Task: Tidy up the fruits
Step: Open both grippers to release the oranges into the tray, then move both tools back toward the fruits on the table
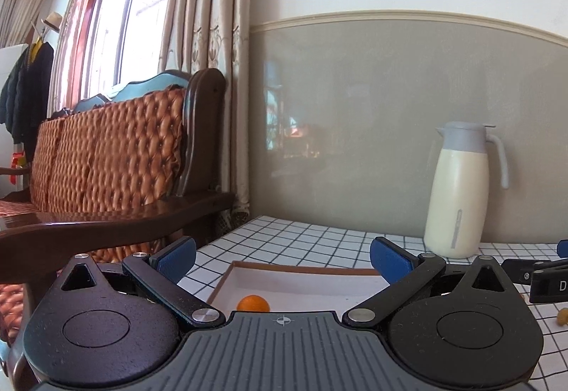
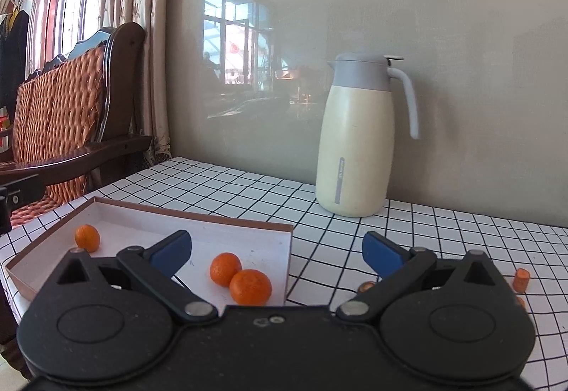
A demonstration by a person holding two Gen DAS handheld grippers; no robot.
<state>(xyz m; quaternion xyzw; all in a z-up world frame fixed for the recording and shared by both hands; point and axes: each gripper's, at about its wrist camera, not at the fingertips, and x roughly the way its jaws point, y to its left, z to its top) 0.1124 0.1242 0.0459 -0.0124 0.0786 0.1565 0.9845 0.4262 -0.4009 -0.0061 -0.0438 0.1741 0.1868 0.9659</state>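
A shallow brown-rimmed box with a white inside lies on the checked tablecloth. It holds three small oranges: one at its left end and two touching each other near its right wall. My right gripper hovers open above the box's right end, nothing between its blue pads. In the left wrist view the same box lies just ahead with one orange half hidden behind the gripper body. My left gripper is open and empty above it.
A cream jug with a grey lid and handle stands at the back by the wall. Small orange pieces lie on the cloth right of the box. A wooden sofa with a quilted orange cushion stands left of the table.
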